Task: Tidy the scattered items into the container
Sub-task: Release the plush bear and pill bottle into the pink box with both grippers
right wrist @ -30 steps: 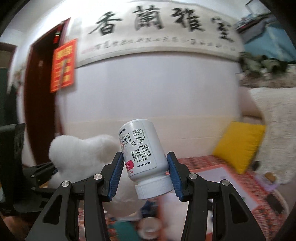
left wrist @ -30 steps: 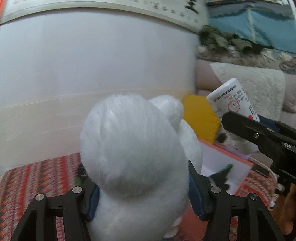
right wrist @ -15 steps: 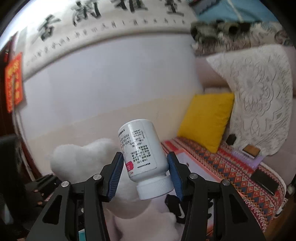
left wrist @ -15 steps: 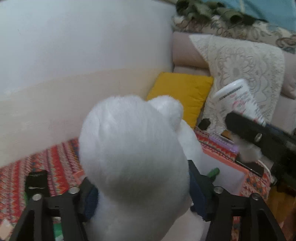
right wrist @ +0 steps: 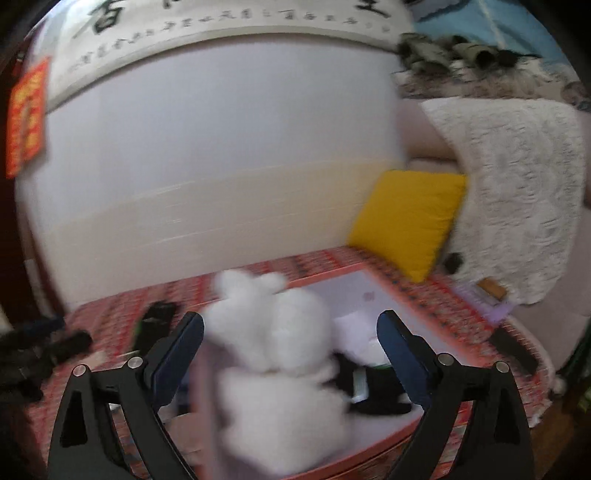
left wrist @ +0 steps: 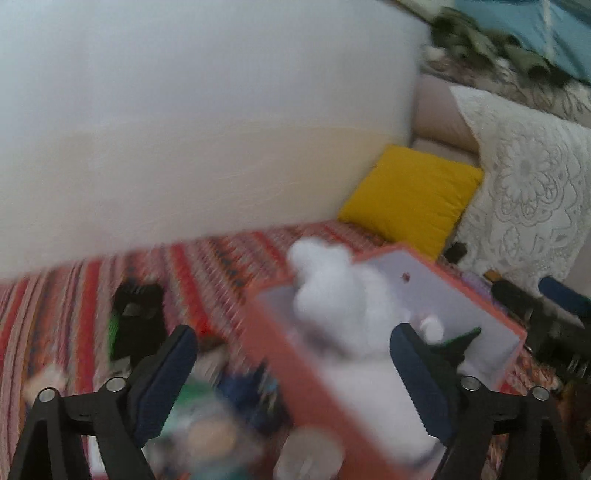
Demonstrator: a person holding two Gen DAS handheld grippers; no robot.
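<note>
Closest to me, the left gripper point(left wrist: 293, 363) is standing with its blue-padded fingers spread wide apart and nothing between them is being pinched. The right gripper point(right wrist: 290, 350) is likewise gaping, its two pads well clear of the fur in front of them.

Just past both sets of fingers, the white plush toy point(right wrist: 273, 354) is lying in the container point(left wrist: 515, 334), an orange-red box with a pale lining, sitting on the patterned red cloth point(left wrist: 207, 266). The toy's head is poking up above the box's far rim in the left view point(left wrist: 332, 284); the picture is blurred, so I cannot tell whether it is resting or falling. Beside it inside the box, something black point(right wrist: 373, 391) is lying, and in the left view a dark green piece point(left wrist: 458, 338) is showing near the right wall. The white bottle is too smeared for me to pick out with any certainty.

Outside the box, to its left, a black object point(left wrist: 138, 317) is lying on the cloth, and some blurred colourful items point(left wrist: 210, 424) are scattered nearer the left fingers.

Further back, a yellow cushion point(right wrist: 406, 218) is leaning against a lace-covered sofa point(right wrist: 517, 192). Behind everything, the white wall point(right wrist: 221, 129) is carrying a calligraphy scroll point(right wrist: 221, 18) and a red poster point(right wrist: 27, 114).
</note>
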